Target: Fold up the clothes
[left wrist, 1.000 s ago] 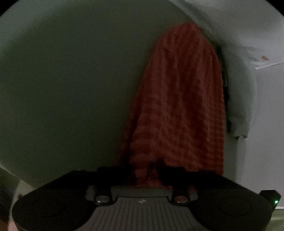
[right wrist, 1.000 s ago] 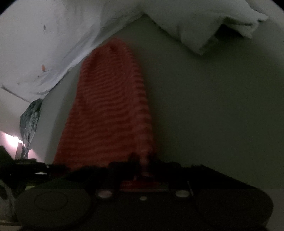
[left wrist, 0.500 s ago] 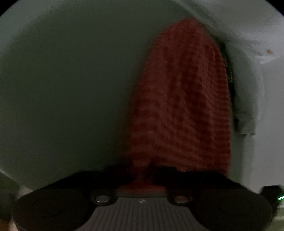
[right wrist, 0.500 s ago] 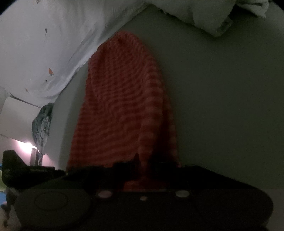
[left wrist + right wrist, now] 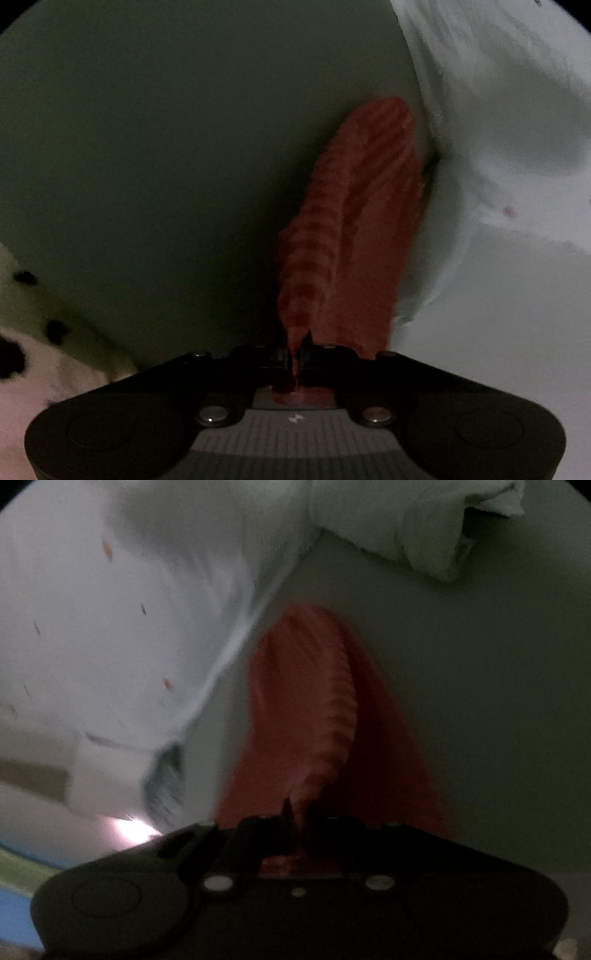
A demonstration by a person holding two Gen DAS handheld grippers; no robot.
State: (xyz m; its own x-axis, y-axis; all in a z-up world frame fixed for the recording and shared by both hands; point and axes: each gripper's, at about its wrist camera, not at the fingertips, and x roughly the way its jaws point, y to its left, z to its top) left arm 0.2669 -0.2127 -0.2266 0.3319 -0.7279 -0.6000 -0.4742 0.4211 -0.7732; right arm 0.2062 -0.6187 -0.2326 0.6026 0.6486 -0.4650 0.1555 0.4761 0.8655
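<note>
— Why is the red-orange striped knitted garment (image 5: 354,229) strung out like that, narrow and long?

— Each claw has pinched one part of its edge, so the cloth hangs gathered between the grips and its far end. The left gripper (image 5: 293,360) has its jaws shut tight on a thin tongue of the knit; the right gripper (image 5: 299,812) is likewise closed on a bunched fold, as far as the dim, smeared view lets me judge.

— And where does the garment sit?

— Over the plain grey-green bed sheet (image 5: 166,147), its far end close beside the rumpled white printed bedding (image 5: 498,147). The near part is raised off the sheet at the grips; whether the far end rests on the sheet I cannot tell.

— How are the hands posed?

— Both tools point forward along the cloth, low and nearly level. I'd guess an edge is being carried over for a fold — though lifting to spread it flat would look the same.

— Anything else nearby?

— A thick white folded towel (image 5: 424,524) lies farther off on the sheet.
</note>
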